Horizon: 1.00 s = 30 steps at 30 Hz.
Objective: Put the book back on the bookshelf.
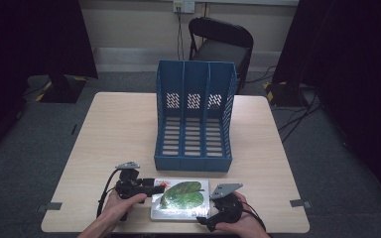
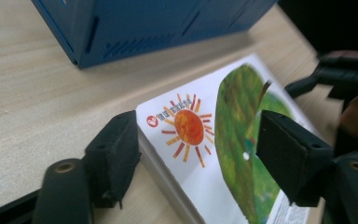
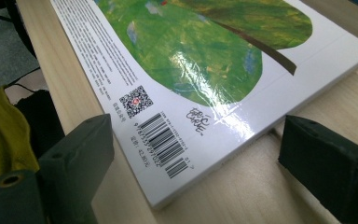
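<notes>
I work from the left. My left gripper [image 1: 155, 189] sits at the near left of the table [image 1: 119, 129], at the far left corner of the picture book [image 1: 181, 199], which lies flat close to the table's near edge, its back cover with the big green leaf facing up. In the left gripper view the jaws stand spread around that corner: one pad is on the wood just beside the book's edge, the other hovers over the cover near the printed orange sun [image 2: 188, 127]. Neither pad presses on the book, so I have no hold on it yet.

Moving right, the book runs across to my right gripper [image 1: 204, 221], at its near right corner. There too the jaws are spread wide, one on each side of the corner with the barcode [image 3: 164, 144], and gaps show between pads and book. Nothing is pinched.

Beyond the book, toward the far side and just apart from it, stands the blue three-slot file rack [image 1: 194, 116], with all three slots bare.

I judge the work barely begun: both grippers are lined up at opposite corners, but gripping, lifting, standing the book upright and sliding it into a slot all remain.
</notes>
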{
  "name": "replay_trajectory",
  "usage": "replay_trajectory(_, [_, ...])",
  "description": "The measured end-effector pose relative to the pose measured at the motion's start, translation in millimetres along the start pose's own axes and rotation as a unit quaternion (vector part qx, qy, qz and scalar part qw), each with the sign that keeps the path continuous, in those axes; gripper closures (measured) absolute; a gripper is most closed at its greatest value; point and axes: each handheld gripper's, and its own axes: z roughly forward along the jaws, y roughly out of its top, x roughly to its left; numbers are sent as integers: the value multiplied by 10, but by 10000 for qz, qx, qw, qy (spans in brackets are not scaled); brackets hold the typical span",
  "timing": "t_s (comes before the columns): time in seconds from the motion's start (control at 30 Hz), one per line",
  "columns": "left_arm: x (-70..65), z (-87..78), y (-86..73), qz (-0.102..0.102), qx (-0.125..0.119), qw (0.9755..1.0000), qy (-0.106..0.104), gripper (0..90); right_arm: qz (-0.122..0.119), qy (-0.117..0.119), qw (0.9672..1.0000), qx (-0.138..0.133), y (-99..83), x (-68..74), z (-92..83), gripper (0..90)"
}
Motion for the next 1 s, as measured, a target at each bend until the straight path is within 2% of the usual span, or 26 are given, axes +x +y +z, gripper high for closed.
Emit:
replay_trajectory(0.07, [6, -13, 3, -80, -40, 9999, -47, 304, 0, 0, 10000, -1, 0, 0, 1, 90])
replay_trajectory(0.1, [13, -20, -2, -213, -82, 9997, -128, 305, -1, -12, 10000, -4, -1, 3, 2, 89])
replay_trajectory(0.13, [13, -20, -2, -213, -82, 9997, -128, 304, -5, -17, 10000, -4, -1, 4, 2, 89])
replay_trajectory(0.17, [29, -27, -12, -440, -179, 9986, -223, 304, -15, -22, 10000, 3, 0, 5, 2, 89])
replay_trajectory(0.2, [29, -27, -12, -440, -179, 9986, -223, 305, -15, -22, 10000, 3, 0, 5, 2, 89])
replay_trajectory(0.23, [66, -43, -17, -655, -268, 9967, -387, 310, -12, -39, 10000, -2, -1, 6, 5, 88])
replay_trajectory(0.3, [86, -59, -28, -840, -325, 9948, -479, 348, -30, -69, 10000, -5, -1, 9, 10, 83])
replay_trajectory(0.4, [91, -54, -44, -934, -219, 9941, -503, 348, -36, -95, 9999, -16, -3, 15, 15, 80])
replay_trajectory(0.43, [96, -44, -53, -996, -175, 9928, -643, 350, -38, -96, 9999, -12, -3, 16, 15, 80])
replay_trajectory(0.47, [98, -25, -69, -1085, -125, 9892, -974, 449, -40, -97, 9999, -19, -3, 15, 16, 77])
replay_trajectory(0.5, [68, -2, -77, -1087, -37, 9880, -1100, 452, -31, -75, 10000, -39, -3, 13, 19, 76])
replay_trajectory(0.57, [-14, 37, -71, -795, 117, 9915, -1024, 437, -25, -53, 10000, -44, -1, 10, 20, 76])
replay_trajectory(0.63, [-26, 57, -65, -683, 179, 9928, -971, 437, -8, -38, 10000, -47, -1, 7, 18, 76])
replay_trajectory(0.7, [-4, 79, -74, -662, 305, 9938, -845, 458, -10, -35, 10000, -45, 1, 5, 19, 76])
replay_trajectory(0.8, [-8, 96, -80, -656, 336, 9940, -804, 458, -34, -40, 10000, -31, 6, 5, 23, 76])
replay_trajectory(1.0, [-44, 145, -76, -606, 469, 9927, -935, 471, 15, 32, 10000, -72, 35, -22, 41, 78])
